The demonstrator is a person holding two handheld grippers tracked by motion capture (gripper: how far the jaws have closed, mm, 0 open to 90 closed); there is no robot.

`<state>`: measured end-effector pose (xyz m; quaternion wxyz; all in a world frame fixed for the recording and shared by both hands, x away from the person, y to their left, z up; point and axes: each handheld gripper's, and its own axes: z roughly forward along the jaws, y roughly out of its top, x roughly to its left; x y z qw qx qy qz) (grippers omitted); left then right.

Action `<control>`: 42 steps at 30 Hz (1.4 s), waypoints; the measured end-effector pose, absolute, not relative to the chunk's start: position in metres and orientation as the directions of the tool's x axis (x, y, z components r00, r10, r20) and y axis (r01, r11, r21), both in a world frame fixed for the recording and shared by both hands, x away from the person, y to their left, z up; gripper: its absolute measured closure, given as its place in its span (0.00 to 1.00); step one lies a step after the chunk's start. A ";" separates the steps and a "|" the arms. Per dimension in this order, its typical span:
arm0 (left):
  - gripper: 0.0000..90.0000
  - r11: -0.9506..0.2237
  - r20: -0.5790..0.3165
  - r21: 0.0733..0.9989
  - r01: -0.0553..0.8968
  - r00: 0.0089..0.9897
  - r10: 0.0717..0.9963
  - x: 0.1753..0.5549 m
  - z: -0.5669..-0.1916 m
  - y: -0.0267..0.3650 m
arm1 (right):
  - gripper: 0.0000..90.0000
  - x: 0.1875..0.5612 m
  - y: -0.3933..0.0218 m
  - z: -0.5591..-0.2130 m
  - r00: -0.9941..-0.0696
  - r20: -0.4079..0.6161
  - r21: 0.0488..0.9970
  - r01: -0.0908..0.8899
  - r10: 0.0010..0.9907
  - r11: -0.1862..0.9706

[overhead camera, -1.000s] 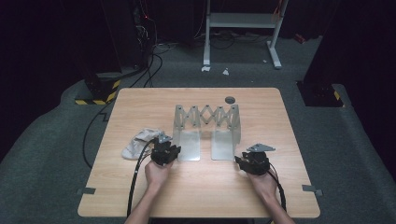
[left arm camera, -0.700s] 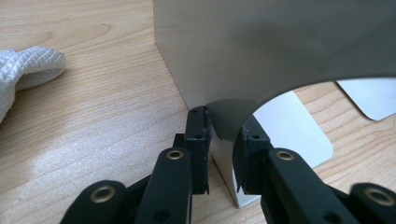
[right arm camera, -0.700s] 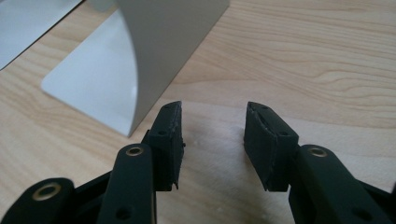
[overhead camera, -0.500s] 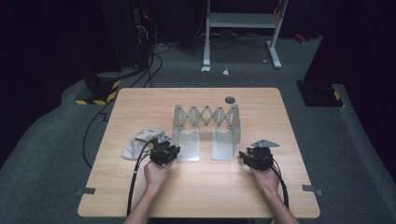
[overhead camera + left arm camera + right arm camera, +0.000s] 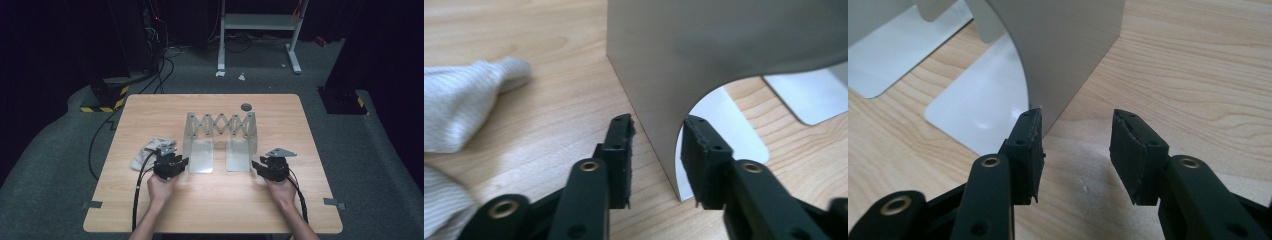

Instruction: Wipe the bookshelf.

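A metal folding rack [image 5: 220, 127] stands mid-table, two upright end plates joined by a scissor lattice, each with a flat foot. My left gripper [image 5: 181, 161] is at its left plate. In the left gripper view that plate's [image 5: 704, 45] front edge stands between the jaws of the left gripper [image 5: 659, 122]; the jaws have just been opening and the pads [image 5: 621, 150] are off the metal. My right gripper [image 5: 258, 165] is at the right plate [image 5: 1063, 55]. The right gripper [image 5: 1078, 116] is open over bare wood, its left jaw beside the plate's corner.
A crumpled white cloth [image 5: 149, 151] lies left of the left gripper, also seen as a cloth [image 5: 459, 115] in the left gripper view. A dark round hole [image 5: 245, 106] sits behind the rack. The wooden table [image 5: 220, 210] has bare wood at the front.
The left gripper has drawn a little to the left, away from the rack's left plate. The right hand has hardly moved.
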<state>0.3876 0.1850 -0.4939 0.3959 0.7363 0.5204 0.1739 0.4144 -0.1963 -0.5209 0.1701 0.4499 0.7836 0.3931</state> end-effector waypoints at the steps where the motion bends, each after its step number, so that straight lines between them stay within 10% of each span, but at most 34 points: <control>1: 0.67 -0.143 -0.157 0.765 0.628 0.397 0.904 0.386 -0.492 0.187 | 0.63 0.412 -0.197 -0.520 -0.541 0.096 0.773 0.569 0.835 0.280; 15: 0.41 -0.098 -0.125 0.764 0.638 0.296 0.947 0.383 -0.478 0.221 | 0.62 0.415 -0.182 -0.524 -0.567 0.088 0.778 0.553 0.819 0.299; 42: 0.38 0.065 -0.176 0.708 0.704 0.087 0.981 0.411 -0.477 0.293 | 0.60 0.420 -0.176 -0.529 -0.549 0.045 0.751 0.570 0.835 0.334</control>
